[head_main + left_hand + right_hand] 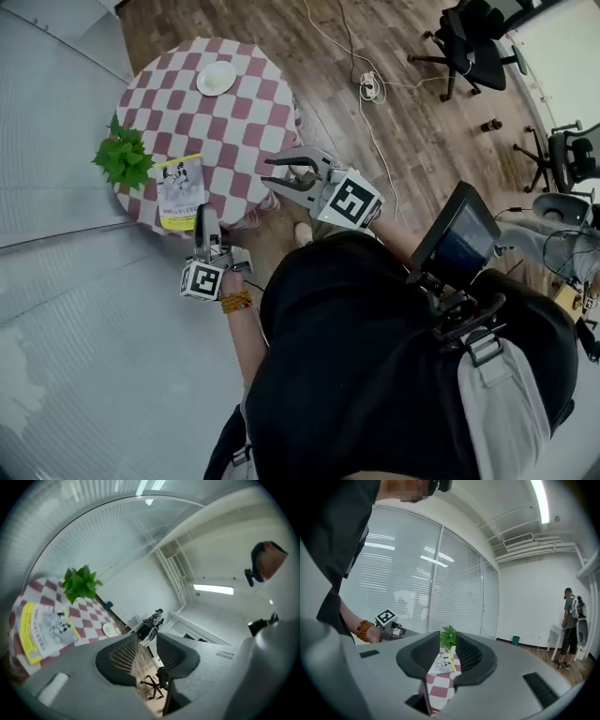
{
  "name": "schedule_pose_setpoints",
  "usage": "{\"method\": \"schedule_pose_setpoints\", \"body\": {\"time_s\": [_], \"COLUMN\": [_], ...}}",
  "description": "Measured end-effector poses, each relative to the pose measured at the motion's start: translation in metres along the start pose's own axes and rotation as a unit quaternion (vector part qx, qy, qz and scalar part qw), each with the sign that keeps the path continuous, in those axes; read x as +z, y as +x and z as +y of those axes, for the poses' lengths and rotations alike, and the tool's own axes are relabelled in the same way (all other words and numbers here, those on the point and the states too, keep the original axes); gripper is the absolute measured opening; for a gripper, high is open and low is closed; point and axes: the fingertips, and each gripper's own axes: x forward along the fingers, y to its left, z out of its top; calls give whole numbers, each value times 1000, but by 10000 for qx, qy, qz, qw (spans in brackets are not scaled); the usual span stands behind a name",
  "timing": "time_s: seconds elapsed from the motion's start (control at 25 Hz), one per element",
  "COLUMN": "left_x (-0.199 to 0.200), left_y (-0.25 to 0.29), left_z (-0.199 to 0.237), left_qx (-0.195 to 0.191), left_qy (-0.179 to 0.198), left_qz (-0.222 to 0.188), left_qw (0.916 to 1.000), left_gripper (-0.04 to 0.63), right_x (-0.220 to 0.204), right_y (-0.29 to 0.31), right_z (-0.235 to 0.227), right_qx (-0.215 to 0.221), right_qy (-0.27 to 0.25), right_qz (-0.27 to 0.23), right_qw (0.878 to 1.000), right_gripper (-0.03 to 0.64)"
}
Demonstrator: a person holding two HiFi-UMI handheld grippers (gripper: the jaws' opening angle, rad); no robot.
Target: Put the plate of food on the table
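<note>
Our right tool (pixel 275 172) has its jaws a little apart with nothing between them, and our left tool (pixel 207 225) is likewise parted and empty. Both hover at the near edge of the checkered bench (pixel 253 122). The plate (pixel 217 78) rests at the bench's far side, at 11 o'clock from the right tool, well apart from the booklet (pixel 181 190) and plant (pixel 123 157).

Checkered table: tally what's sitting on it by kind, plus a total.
White plate: 1
Green plant: 1
Magazine with a yellow edge: 1
Total: 3
</note>
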Motion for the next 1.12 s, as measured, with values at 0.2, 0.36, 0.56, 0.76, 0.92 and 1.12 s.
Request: {"method": "schedule_pose_setpoints", "body": {"time_s": [0.2,0.36,0.56,0.76,0.92,1.12], "left_x": [43,67,47,24,15,-2], "left_y": [-2,-4,-12,-12,-13,-19], "left_z": [-67,-107,-122,-127,-131,-132], "left_qx": [-1042,-1312,-1527,-1812,-1866,-1915], "left_qy": [1314,2264,3328,3330,3246,3514], "left_qz": [-308,-511,-266,-143,-174,116], "left_qw": [9854,9638,9302,9252,9271,9164], "left_gripper": [124,123,124,123,117,55], "right_x": [18,43,66,81,69,61], "right_y": [5,11,9,7,8,14], "right_z": [8,7,16,17,25,36], "right_qx": [24,119,-12,-210,-146,-80], "right_qy": [-206,-392,-473,-749,-560,-454], "right_qz": [-152,-407,-733,-996,-874,-733], "right_qw": [9997,9983,9962,9920,9945,9962], "right_gripper": [110,110,110,110,110,106]}}
